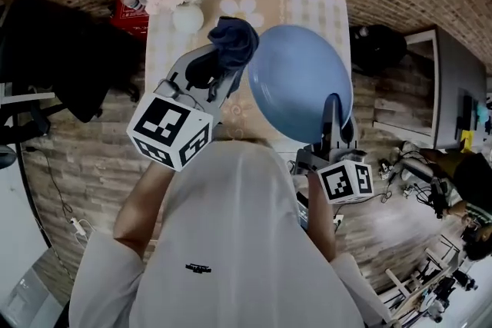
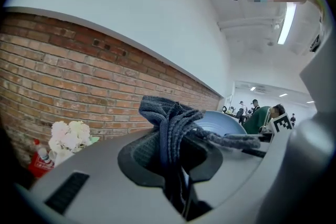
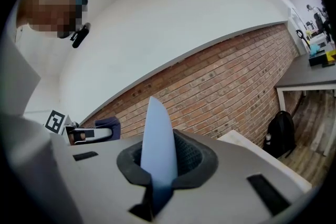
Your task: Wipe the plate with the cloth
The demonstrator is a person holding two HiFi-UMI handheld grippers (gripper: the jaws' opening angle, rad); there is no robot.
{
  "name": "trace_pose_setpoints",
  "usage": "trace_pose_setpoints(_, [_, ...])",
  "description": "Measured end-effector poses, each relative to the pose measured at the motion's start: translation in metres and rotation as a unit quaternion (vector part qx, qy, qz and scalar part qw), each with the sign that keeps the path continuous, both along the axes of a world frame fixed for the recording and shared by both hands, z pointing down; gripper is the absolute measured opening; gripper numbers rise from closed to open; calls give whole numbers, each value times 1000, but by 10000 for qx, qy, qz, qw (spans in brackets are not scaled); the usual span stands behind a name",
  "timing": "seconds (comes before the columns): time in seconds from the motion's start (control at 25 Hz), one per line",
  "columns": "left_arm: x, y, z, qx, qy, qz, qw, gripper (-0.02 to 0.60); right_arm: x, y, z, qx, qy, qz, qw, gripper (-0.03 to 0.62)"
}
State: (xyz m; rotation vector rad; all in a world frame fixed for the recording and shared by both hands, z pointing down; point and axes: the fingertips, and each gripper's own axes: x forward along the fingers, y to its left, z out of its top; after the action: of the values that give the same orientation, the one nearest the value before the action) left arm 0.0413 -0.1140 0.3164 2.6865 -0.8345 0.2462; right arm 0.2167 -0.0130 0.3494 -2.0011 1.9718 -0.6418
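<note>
A light blue plate (image 1: 300,81) is held up on edge above the table, and my right gripper (image 1: 336,128) is shut on its near rim. In the right gripper view the plate (image 3: 157,139) shows edge-on between the jaws. My left gripper (image 1: 219,69) is shut on a dark blue cloth (image 1: 233,41), which bunches out past the fingertips just left of the plate's rim. In the left gripper view the cloth (image 2: 170,128) hangs from the jaws with the plate (image 2: 223,122) right behind it.
A table with a pale patterned cover (image 1: 307,11) lies below. A white vase of pale flowers (image 1: 184,4) stands at its far left, with a red object (image 1: 131,11) beside it. A black bag (image 1: 377,46) sits on the floor to the right.
</note>
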Motion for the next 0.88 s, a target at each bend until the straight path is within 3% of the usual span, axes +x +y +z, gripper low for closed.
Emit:
trace_pose_setpoints(0.4, [-45,-14,27,-376,-59,-642,9972,61,24,5,7,-356,682,262,9967,58])
trace_pose_setpoints(0.88, [-42,-18,35,-419,-56,-619,9972,61,36,5,18,-542,650,408,9956,58])
